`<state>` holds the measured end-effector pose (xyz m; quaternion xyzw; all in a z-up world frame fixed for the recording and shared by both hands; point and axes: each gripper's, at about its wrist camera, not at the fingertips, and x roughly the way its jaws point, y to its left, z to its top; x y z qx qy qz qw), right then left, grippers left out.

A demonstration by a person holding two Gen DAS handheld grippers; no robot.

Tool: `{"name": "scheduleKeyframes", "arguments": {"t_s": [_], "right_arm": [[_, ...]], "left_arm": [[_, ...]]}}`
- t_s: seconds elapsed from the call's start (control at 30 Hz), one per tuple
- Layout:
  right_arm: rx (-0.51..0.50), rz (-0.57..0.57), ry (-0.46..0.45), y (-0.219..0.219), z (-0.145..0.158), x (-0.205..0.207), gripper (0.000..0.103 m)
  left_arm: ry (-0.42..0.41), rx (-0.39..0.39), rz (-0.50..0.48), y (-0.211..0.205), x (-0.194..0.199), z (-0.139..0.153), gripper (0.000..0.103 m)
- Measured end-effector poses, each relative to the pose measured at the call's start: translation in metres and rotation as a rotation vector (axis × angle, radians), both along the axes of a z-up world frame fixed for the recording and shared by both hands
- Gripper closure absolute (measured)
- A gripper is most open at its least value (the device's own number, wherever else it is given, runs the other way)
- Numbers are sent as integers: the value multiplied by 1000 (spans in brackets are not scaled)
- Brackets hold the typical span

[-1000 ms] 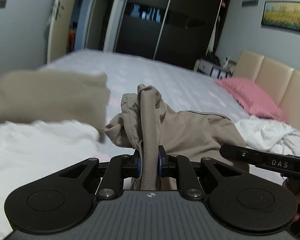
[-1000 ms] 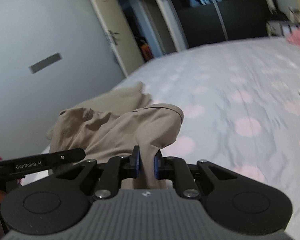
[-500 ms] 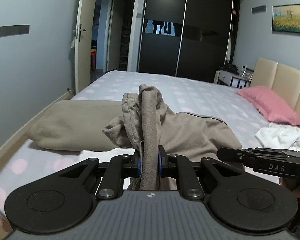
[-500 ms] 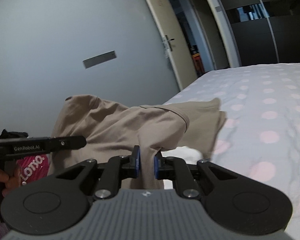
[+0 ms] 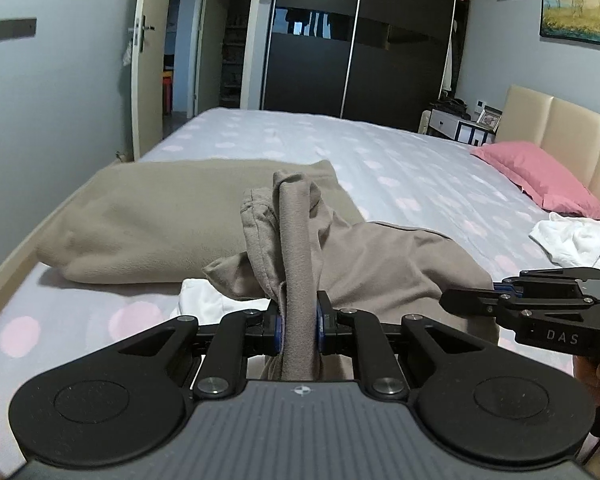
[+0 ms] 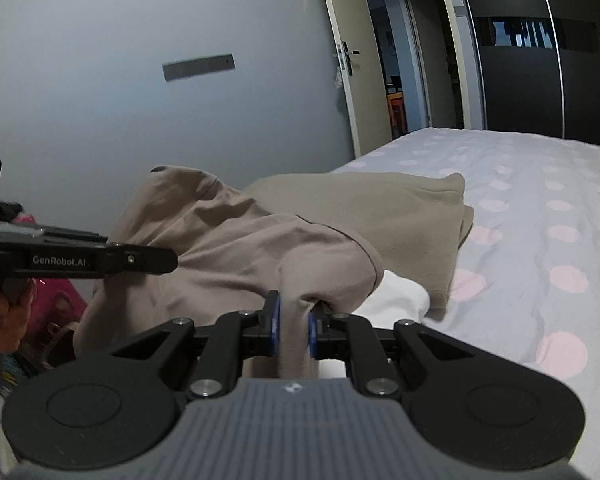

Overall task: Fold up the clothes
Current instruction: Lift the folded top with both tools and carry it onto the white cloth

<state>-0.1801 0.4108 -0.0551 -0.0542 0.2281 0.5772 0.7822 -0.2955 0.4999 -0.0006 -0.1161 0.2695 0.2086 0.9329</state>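
Observation:
A taupe garment hangs stretched between both grippers above the bed. My left gripper is shut on a bunched fold of it that stands up between the blue pads. My right gripper is shut on another pinched edge of the same garment, near a hemmed opening. Each gripper shows in the other's view: the right one at the garment's right side, the left one at its left side. A folded beige garment lies on the bed behind, and a white piece lies just under the held cloth.
The bed has a pale sheet with pink dots. A pink pillow and a crumpled white garment lie at the right by the headboard. A grey wall, an open door and a dark wardrobe stand beyond. A hand holds the left gripper.
Both grippers have swung sideways with the taupe garment still held. The folded beige garment now lies straight behind the held cloth, and the white heap has left the left view's foreground.

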Motion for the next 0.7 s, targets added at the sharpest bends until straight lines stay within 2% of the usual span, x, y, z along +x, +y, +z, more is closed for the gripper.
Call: {"name": "scheduleKeyframes", "arguments": {"t_s": [0.1,0.2,0.43,0.53,0.57,0.6,0.7], "right_arm": [[-32,-5,-40,17,-15,7,88],[-69,-3,-39,31,-32,17,88],[-140,8,40,55,-67,40,87],[-144,10,115,54,-74,50,81],[-137,10,151,52,-74,54,75],[-130,11,187,49,-75,59,64],[-99,17,318,35,-73,72,53]], "left_arm": [[26,-25,-11,22,12,-20,90],[68,-51,-9,38,23,-40,90],[168,-67,6,51,40,-76,86],[165,-98,32,56,38,-79,80],[161,-108,43,58,36,-79,77],[161,-114,54,60,34,-78,74],[152,-104,96,60,31,-66,65]]}}
